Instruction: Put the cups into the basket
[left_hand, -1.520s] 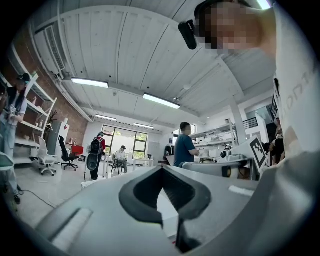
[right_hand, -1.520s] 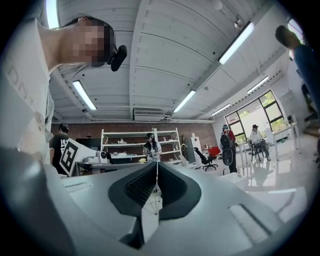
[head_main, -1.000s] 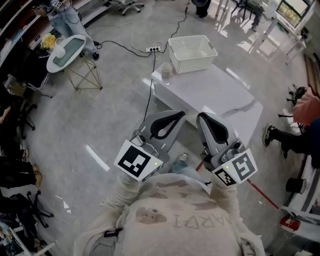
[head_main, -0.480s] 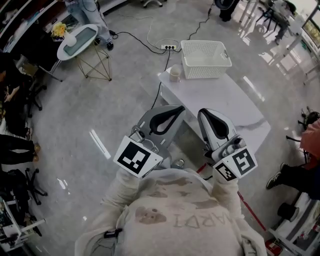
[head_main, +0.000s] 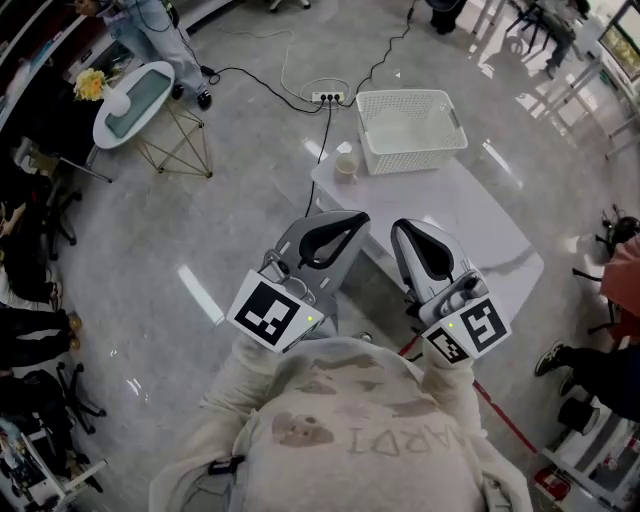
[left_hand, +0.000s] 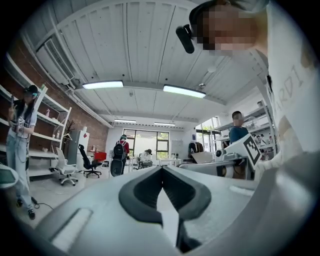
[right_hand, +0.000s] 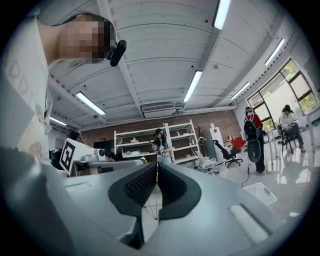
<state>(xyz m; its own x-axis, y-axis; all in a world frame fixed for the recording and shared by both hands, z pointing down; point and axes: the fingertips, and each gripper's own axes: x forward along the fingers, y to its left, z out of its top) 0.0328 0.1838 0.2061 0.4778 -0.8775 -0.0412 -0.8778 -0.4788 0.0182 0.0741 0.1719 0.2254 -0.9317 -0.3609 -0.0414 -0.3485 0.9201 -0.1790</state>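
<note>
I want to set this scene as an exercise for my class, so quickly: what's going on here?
A person stands over a low white table, holding the left gripper and the right gripper close to the chest. Both have their jaws together and hold nothing. One cup stands on the table's far corner, beside the white basket and outside it. Neither gripper is near the cup, so the job has not begun.
</note>
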